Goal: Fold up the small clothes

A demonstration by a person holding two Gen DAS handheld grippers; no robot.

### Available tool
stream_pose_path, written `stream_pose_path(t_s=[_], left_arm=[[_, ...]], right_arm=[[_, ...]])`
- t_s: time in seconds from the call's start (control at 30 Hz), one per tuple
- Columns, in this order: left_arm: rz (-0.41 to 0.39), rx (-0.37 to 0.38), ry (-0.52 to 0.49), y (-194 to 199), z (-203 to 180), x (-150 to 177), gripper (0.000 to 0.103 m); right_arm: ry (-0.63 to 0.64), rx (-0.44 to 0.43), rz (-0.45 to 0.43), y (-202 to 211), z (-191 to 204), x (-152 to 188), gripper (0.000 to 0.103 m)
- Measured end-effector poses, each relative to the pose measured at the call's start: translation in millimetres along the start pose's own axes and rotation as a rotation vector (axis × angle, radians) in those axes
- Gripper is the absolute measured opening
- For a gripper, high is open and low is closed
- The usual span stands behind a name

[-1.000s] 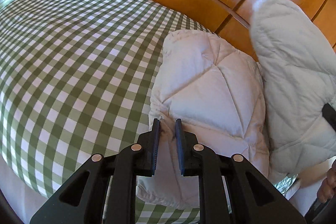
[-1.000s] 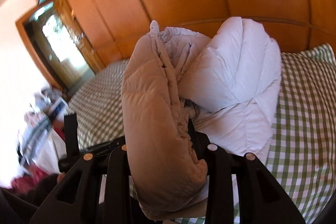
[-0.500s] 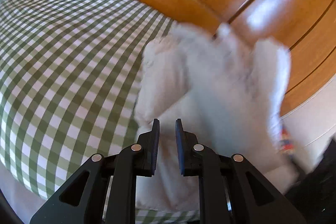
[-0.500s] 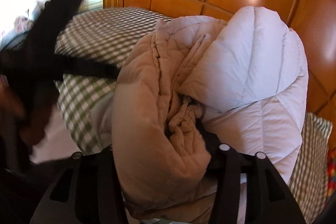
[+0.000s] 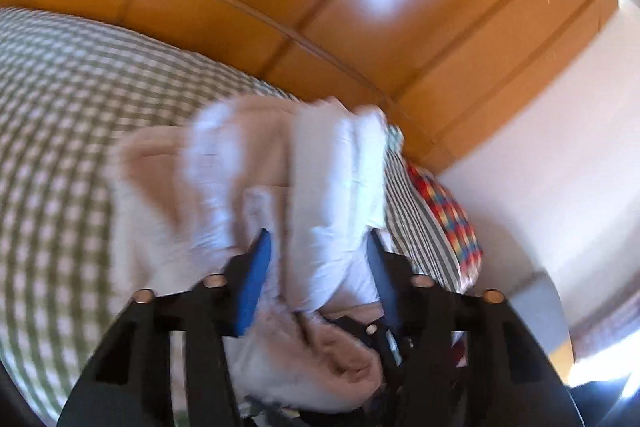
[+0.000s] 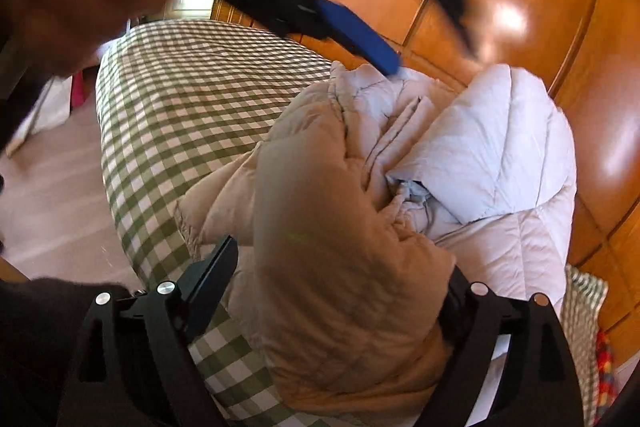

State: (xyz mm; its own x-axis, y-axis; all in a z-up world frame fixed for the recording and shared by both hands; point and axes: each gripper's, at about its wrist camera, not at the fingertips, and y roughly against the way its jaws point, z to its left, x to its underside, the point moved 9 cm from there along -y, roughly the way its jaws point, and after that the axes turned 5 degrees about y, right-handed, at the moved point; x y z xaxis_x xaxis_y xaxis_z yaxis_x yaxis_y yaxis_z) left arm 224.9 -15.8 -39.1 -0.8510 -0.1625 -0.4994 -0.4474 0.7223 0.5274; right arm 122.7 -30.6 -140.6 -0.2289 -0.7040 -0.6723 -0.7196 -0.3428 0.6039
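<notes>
A home bedroom: a bed in green checked cover point(image 6: 192, 115) against glossy wooden wardrobe doors point(image 5: 360, 7)

A green-checked bed point(image 6: 180, 115) carries a crumpled, apparently quilted jacket point(image 6: 400, 167).

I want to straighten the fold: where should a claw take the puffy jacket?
Probably the thick beige rolled edge of the puffy jacket, approached from the near bed edge along the checked bedspread. That roll is bulky and raised; the pale quilted panels look flatter.
</notes>
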Motion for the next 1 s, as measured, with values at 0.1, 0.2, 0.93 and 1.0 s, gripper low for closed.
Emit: stream_pose_path(t_s=[0.1, 0.2, 0.93, 1.0], left_arm=[[0.099, -0.07, -0.053, -41.5, -4.0, -1.4, 0.049], [0.162, -0.084, -0.078, -65.4, -6.1, 4.8, 0.028], [-0.101, -0.043, -0.048, -2.2, -1.7, 8.5, 0.007], [-0.102, -0.038, -0.047, 2.2, 1.4, 10.2, 0.007]], right_arm=[[0.009, 0.005, -0.014, -0.4, 2.6, -0.9, 0.088], [0.029, 0.021, -0.026, 1.4, 1.8, 0.0, 0.088], [-0.399, -0.035, -0.151, 55.4, -139.7, 0.3, 0.085], [-0.344, -0.045, -0.144, 39.3, -132.6, -9.7, 0.085]])
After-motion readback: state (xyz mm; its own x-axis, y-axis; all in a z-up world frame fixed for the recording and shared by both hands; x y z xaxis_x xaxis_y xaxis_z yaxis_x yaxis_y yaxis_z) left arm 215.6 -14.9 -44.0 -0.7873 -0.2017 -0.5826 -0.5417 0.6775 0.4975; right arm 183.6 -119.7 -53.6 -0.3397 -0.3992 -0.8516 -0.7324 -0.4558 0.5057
